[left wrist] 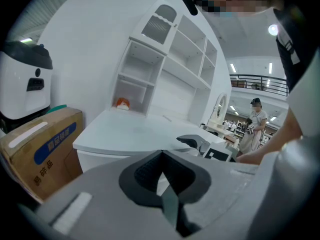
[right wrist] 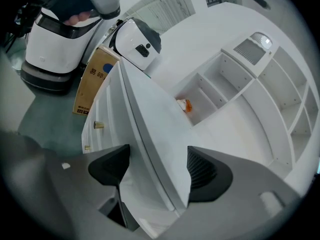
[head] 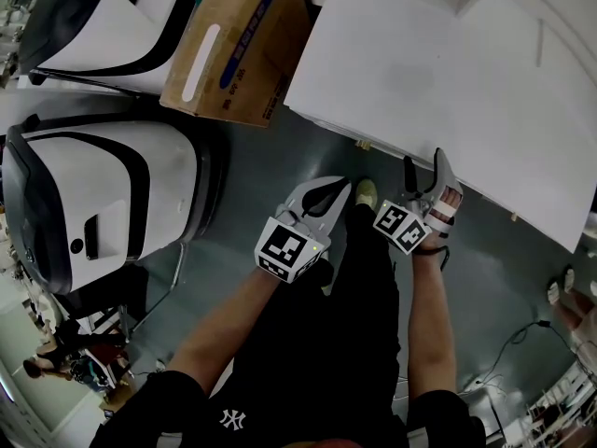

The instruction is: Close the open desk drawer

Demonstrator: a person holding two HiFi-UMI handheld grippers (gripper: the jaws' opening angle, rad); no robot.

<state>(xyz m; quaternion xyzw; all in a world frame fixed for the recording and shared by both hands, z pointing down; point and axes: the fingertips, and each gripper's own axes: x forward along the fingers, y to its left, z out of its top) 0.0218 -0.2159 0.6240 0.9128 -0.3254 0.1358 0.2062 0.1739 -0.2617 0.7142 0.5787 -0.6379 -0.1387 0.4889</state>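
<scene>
The white desk [head: 448, 73] fills the upper right of the head view. My right gripper [head: 425, 168] is at its front edge, jaws open. In the right gripper view the edge of the desk top [right wrist: 150, 129] runs between the open right gripper [right wrist: 155, 166] pads, which touch nothing. Below that edge are white drawer fronts [right wrist: 102, 109] with small brass knobs [right wrist: 98, 125]; I cannot tell how far any drawer stands out. My left gripper [head: 338, 189] hangs a little left of the desk, over the grey floor. The left gripper [left wrist: 161, 154] is shut and holds nothing.
A cardboard box [head: 238, 49] leans by the desk's left end. Two big white machines [head: 103, 203] stand to the left. A cable [head: 508, 343] lies on the floor at right. The desk's shelf unit holds a small orange thing [left wrist: 122, 103]. A person [left wrist: 255, 121] stands far behind.
</scene>
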